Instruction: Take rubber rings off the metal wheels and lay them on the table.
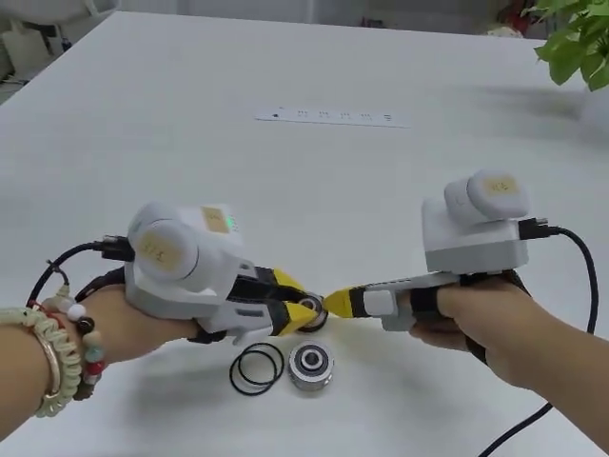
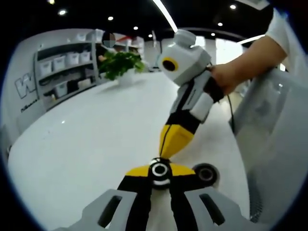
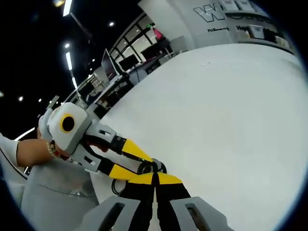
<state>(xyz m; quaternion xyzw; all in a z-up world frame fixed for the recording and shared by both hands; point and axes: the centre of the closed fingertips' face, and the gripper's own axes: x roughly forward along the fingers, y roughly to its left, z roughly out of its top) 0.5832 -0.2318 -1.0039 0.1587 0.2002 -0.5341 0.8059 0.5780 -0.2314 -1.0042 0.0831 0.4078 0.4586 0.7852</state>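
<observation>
While clamping the stiff, weighty wheel [image 2: 160, 169] in the left gripper [image 1: 303, 313], peel its stretchy ring [image 3: 162, 167] at the rim; right gripper [image 1: 334, 303] pinched closed, seemingly on it

A white counter [image 1: 400, 190] is seen from above. The left tongs [image 1: 304, 312], white-bodied with yellow-tipped black jaws, are closed on a small round metal wheel [image 1: 315, 320]. The right tongs [image 1: 335, 303], tips drawn together, are set against that wheel's rim. Two thin black rubber rings [image 1: 256, 367], overlapping, are laid flat just beside a second metal wheel [image 1: 311, 367] resting on the counter. A white socket strip [image 1: 333, 117] is seen farther back, and green leaves [image 1: 571, 38] at the upper right corner.
</observation>
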